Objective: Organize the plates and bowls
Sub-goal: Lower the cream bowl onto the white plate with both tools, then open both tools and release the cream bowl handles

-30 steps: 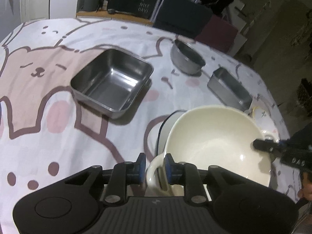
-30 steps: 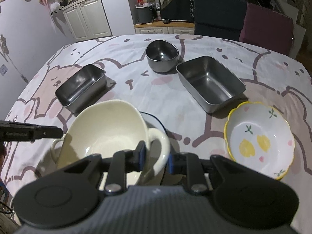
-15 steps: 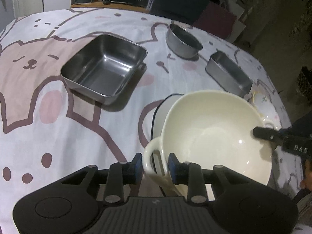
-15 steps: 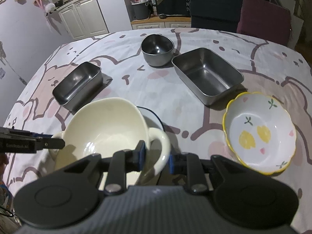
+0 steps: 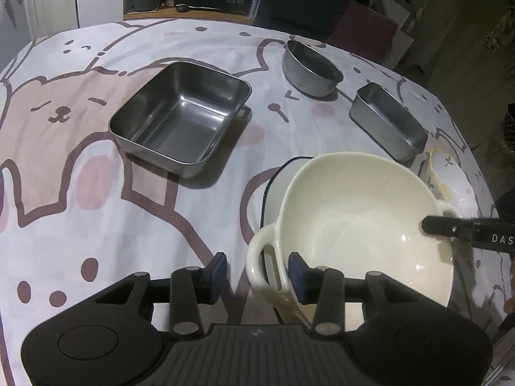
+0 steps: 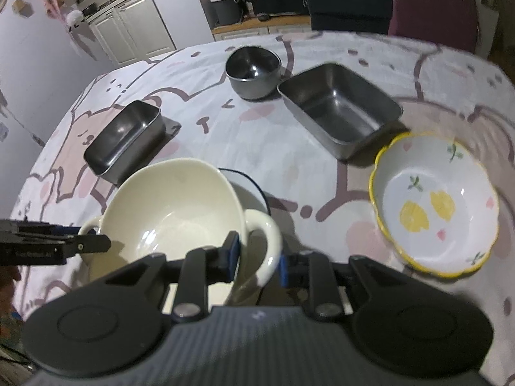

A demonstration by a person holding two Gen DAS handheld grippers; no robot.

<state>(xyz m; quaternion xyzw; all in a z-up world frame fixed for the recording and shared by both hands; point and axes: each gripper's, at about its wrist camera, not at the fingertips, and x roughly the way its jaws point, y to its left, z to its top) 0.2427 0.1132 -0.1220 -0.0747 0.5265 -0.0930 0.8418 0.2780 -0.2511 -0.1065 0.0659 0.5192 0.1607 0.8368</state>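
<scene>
I have the cream two-handled bowl sitting in the blue-rimmed white plate near my edge of the worktop. My left gripper is opening, its fingers off the handle between them, while the right gripper holds the other handle. By my reckoning one stack is made; the lemon-patterned bowl, round steel bowl and two steel trays remain apart.
</scene>
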